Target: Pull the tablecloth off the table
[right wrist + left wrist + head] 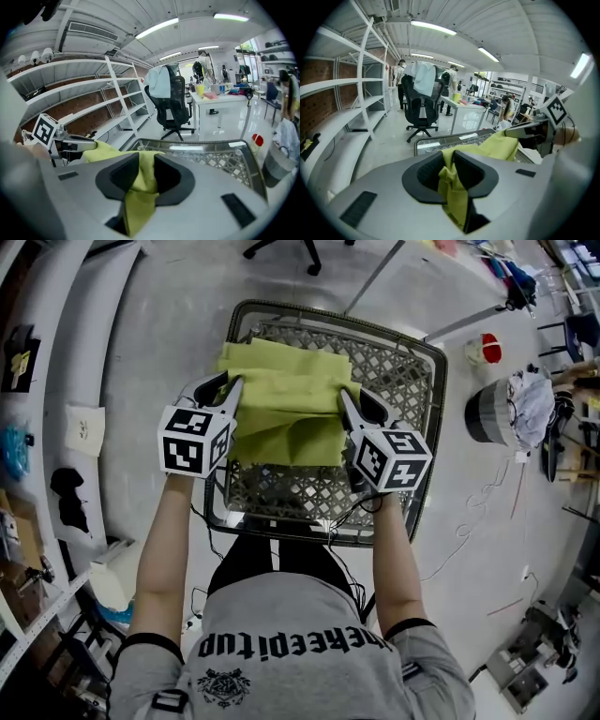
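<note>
Left gripper (225, 386) and right gripper (360, 407) each pinch cloth (286, 404) side; draw both evenly over table (281, 532) near edge, cloth lifted, avoiding snag.

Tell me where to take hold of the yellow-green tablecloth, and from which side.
Grip the tablecloth at its two side edges, coming in from the near side of the table. It lies folded and bunched, so those edges probably offer thick folds to pinch. The left gripper and right gripper hold it there.
</note>
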{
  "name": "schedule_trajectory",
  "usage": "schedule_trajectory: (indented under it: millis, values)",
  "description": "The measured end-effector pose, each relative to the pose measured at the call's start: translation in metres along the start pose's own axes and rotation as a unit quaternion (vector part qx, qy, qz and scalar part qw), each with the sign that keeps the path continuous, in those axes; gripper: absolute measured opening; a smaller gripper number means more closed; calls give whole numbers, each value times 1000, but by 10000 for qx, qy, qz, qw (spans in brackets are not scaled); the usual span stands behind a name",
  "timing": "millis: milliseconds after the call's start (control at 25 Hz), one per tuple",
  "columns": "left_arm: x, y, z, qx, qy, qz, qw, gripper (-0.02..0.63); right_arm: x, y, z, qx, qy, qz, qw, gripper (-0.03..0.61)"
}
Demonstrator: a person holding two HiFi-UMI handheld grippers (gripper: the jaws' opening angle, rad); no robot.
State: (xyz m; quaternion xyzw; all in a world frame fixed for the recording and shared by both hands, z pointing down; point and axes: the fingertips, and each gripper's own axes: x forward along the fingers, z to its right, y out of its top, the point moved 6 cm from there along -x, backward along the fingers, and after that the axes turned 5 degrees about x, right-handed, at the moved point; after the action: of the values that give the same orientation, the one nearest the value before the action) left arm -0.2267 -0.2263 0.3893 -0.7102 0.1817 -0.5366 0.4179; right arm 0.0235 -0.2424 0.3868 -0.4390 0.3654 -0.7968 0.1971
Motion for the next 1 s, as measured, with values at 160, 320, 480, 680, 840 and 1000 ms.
schedule_trajectory:
  millis: [160,320,480,680,840,1000]
  values:
    - [-1,5,-12,31,444,249,9987,112,6,-5,0,95,36,-130,9999,123]
    - [-4,7,-17,-10,462,281,9985,112,9,-6,0,175,229,-154,9995,140]
    - [-8,1,-17,28,521,308,9982,112,6,-5,-1,429,550,-189,9974,164]
    - [-10,10,-21,14,634,488,9968,112,9,3,0,336,636,-288,9970,184]
    - [-12,16,-22,180,745,545,9956,112,5,1,-2,-181,829,-693,9940,184]
    - [-13,19,-26,184,913,607,9938,110,-4,-2,0,-197,1040,-829,9909,184]
